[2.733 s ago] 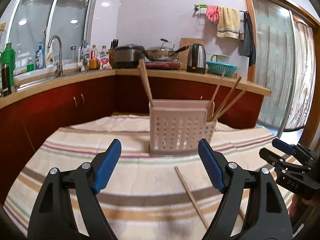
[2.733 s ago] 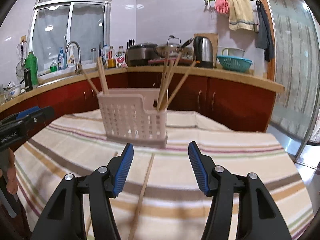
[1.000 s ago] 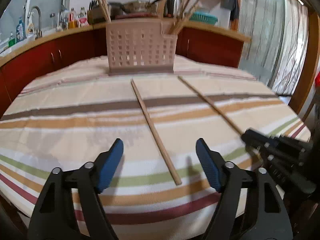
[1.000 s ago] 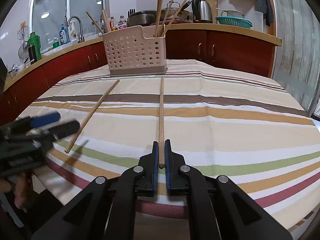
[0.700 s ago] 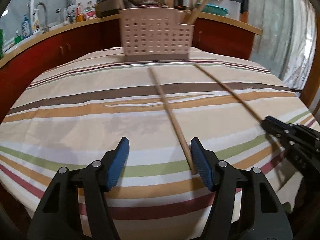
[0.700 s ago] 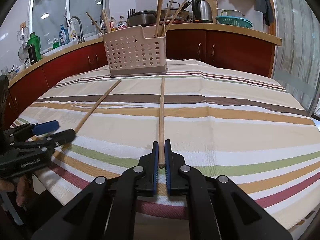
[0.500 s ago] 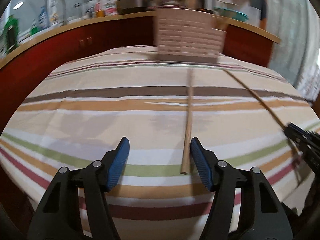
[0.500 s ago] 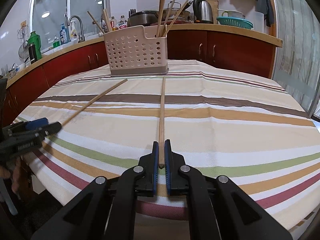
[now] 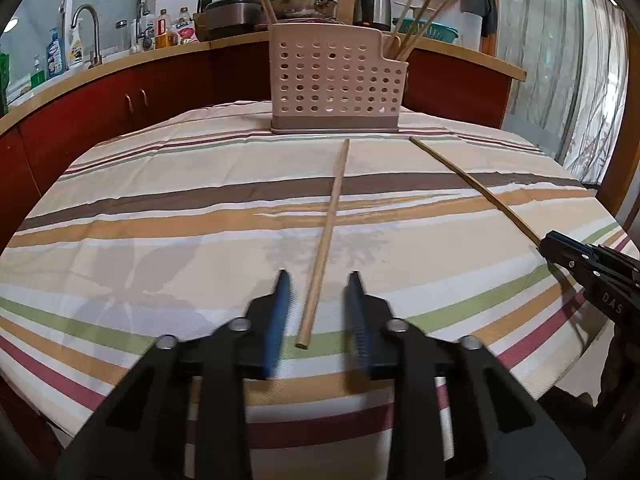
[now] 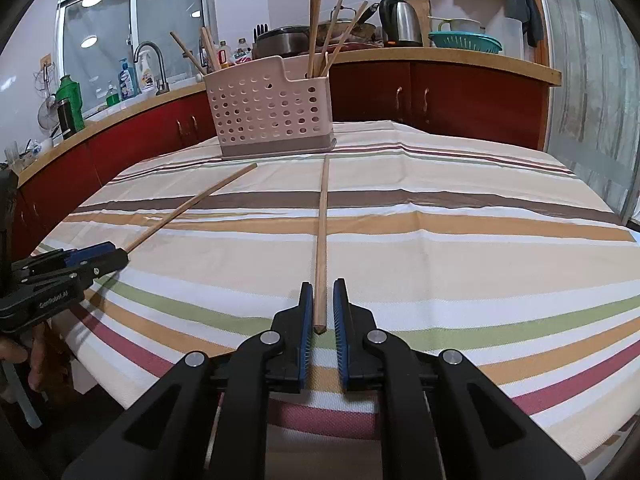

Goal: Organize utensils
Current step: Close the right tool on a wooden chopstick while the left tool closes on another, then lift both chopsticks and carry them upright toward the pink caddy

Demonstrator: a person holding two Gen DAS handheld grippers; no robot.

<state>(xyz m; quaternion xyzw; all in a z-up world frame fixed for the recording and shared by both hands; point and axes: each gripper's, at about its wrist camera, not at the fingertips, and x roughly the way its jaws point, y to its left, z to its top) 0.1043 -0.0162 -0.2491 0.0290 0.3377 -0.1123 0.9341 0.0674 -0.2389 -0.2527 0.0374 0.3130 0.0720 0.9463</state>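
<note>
— When seen from the left wrist, what between the blue pads of the left gripper (image 9: 319,280)?

— Near end of the first chopstick (image 9: 330,216), lying flat on the striped cloth (image 9: 160,200). Jaws closing in, narrow now, but not touching the wood yet. Small gap on both sides.

— And the far end?

— Pointing at the pink holder (image 9: 332,80) at the back of the cloth, stopping just short of its base. More chopsticks (image 9: 416,24) standing up inside, leaning.

— Anything off to the right?

— Second chopstick (image 9: 472,180), slanting across the stripes, well apart from the first. Near end right at the tip of the right gripper (image 9: 550,242).

— Now from the right wrist?

— Second chopstick again, running straight away toward the holder. Near end between the right pads. Jaws very narrow and just opening, thin gap beside the wood, so not squeezing.

— And the first chopstick here?

— Over on the left, slanting. Near end hidden at the tip of the left gripper, with a hand below it. Cannot tell the grip from this side.
</note>
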